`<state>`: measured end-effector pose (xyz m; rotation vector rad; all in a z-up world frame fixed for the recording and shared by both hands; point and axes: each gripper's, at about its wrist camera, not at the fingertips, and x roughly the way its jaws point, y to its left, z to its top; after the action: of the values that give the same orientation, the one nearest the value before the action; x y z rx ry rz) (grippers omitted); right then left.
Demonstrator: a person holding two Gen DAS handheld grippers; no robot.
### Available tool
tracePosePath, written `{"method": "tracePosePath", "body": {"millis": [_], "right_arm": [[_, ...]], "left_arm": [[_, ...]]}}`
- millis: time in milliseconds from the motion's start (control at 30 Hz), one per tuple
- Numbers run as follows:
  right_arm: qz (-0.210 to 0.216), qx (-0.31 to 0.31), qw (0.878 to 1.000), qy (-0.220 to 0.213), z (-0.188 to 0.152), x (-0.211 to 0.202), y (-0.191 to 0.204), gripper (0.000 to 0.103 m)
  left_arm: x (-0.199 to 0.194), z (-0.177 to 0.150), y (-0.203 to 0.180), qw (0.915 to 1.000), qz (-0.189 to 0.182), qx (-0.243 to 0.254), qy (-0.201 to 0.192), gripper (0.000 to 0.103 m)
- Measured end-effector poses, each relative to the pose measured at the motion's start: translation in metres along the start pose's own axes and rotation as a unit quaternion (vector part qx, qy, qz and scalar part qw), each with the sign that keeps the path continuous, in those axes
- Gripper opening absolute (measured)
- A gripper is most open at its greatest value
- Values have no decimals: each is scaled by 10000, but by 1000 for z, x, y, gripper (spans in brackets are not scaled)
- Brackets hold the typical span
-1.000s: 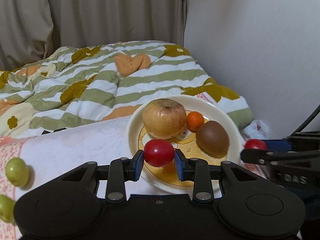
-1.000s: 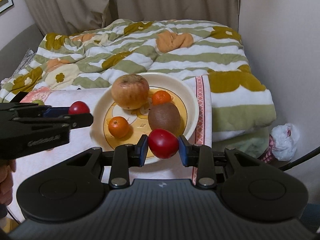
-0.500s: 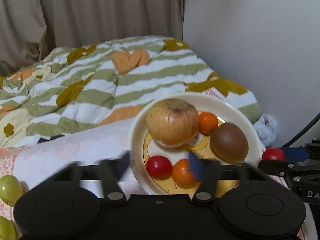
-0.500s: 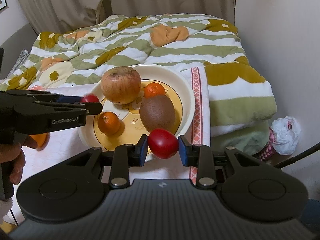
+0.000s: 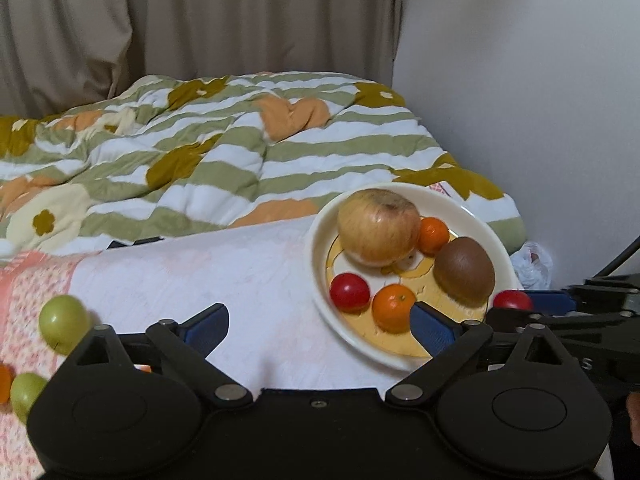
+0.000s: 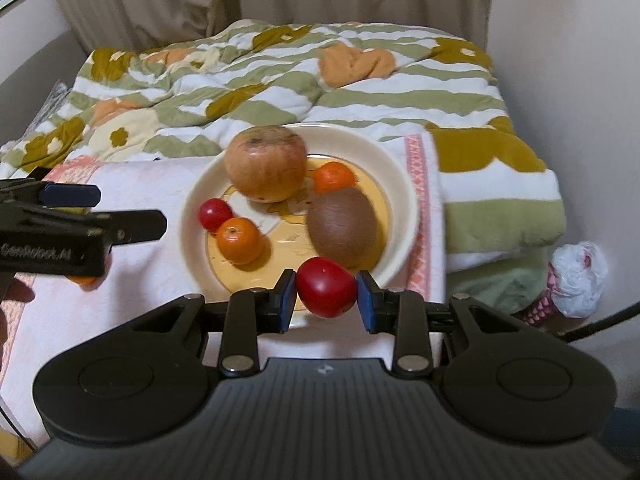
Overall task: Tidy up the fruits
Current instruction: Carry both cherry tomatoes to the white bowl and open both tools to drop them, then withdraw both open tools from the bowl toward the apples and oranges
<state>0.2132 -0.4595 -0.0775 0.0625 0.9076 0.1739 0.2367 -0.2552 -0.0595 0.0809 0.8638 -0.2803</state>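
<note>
A cream plate [image 5: 316, 248] [image 6: 404, 184] on the white cloth holds an apple [image 5: 378, 228] [image 6: 266, 162], a kiwi [image 5: 464, 272] [image 6: 344, 228], two small oranges and a red fruit [image 5: 349, 292] [image 6: 216, 214]. My left gripper [image 5: 318, 320] [image 6: 128, 210] hangs just left of the plate's near edge. Its jaws are opening wide with nothing between them. My right gripper [image 6: 326, 294] [image 5: 516, 304] is shut on a second red fruit [image 6: 326, 288] [image 5: 510, 300] over the plate's near right rim.
Two green fruits [image 5: 64, 324] [image 5: 28, 396] and an orange one [image 5: 4, 384] lie on the cloth at the left. Behind the plate is a striped quilt [image 5: 240, 152]. A wall [image 5: 520, 100] rises at the right, with a white plastic bag [image 6: 580, 280] below it.
My left gripper let go of its red fruit, which now lies on the plate beside an orange; its jaws opened wide and drew back to the left. The right gripper kept its grip.
</note>
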Motion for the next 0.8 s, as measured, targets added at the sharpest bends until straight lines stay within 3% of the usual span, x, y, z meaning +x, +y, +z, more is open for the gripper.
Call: {"method": "tracePosePath", "body": {"millis": [467, 633, 800], "right_arm": [[155, -225, 9996, 52, 1, 28, 18, 50], [57, -278, 9993, -235, -4, 11, 21, 100], [16, -216, 9993, -307, -7, -5, 23, 102]], "left_arm": [[-14, -22, 9, 9996, 246, -86, 52, 99], [-23, -29, 8, 9995, 291, -85, 59, 99], [-35, -38, 6, 9993, 346, -97, 57, 99]]}}
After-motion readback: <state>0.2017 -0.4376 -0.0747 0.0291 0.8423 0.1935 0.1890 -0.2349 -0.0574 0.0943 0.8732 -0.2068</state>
